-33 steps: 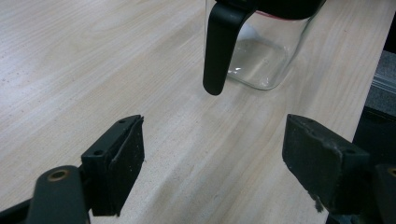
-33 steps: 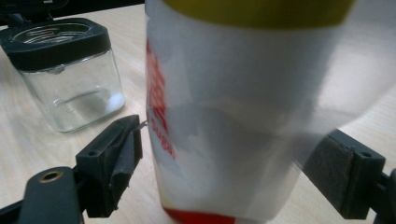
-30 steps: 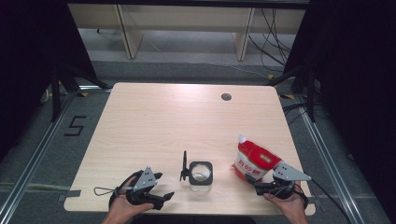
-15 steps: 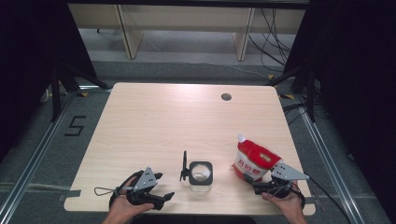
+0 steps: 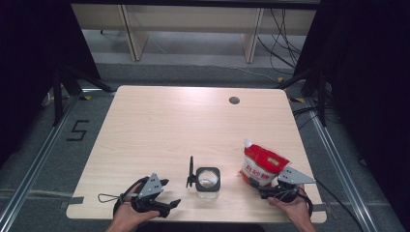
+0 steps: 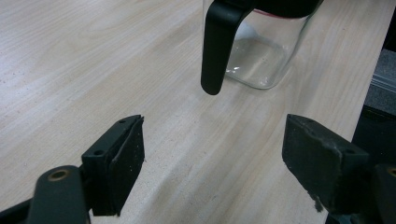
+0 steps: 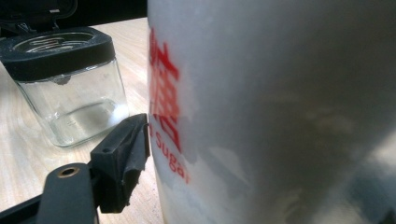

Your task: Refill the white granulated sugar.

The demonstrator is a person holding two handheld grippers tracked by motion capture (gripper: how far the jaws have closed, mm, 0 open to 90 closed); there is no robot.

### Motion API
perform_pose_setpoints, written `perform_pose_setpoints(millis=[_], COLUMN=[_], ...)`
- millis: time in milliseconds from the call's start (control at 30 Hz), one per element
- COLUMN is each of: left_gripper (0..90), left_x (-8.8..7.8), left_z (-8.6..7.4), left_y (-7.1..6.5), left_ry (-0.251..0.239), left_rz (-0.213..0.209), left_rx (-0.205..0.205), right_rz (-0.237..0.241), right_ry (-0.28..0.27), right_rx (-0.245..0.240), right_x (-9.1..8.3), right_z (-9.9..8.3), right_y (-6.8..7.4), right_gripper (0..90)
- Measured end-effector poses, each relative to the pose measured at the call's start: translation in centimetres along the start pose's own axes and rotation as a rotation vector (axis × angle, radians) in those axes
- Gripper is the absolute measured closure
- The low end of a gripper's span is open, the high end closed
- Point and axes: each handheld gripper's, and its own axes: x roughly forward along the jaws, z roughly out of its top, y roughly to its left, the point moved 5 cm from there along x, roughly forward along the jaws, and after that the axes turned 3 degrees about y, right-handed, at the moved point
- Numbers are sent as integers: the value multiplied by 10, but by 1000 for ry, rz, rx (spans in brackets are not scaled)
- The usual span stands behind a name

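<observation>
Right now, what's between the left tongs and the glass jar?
Just bare wooden table. In the left gripper view the left tongs stand open, and nothing lies before the glass jar except its own black lid flap hanging down.

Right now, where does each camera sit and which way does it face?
High view: above the table's near edge, facing forward and down; both hands, left gripper, right gripper.
Left gripper view: on that gripper, toward the glass jar; jaws apart.
Right gripper view: against the sugar pouch; one jaw touches it.
Shared: jar and pouch.
</observation>
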Motion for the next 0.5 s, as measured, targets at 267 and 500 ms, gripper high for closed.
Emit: perform_pose_setpoints(millis=[267,500], left_gripper=[207,207], left_x=[-1,-1], left_z=[0,0], left_y=[0,0], left_ry=[10,13], left_rz=[0,-2], left_rx=[-4,2], right_rz=[-8,-7], right_ry=[9,3], right_rx=[4,-11], right_x=[5,7], right_z=[1,2], right_y=[-1,-2], right_gripper=[258,290])
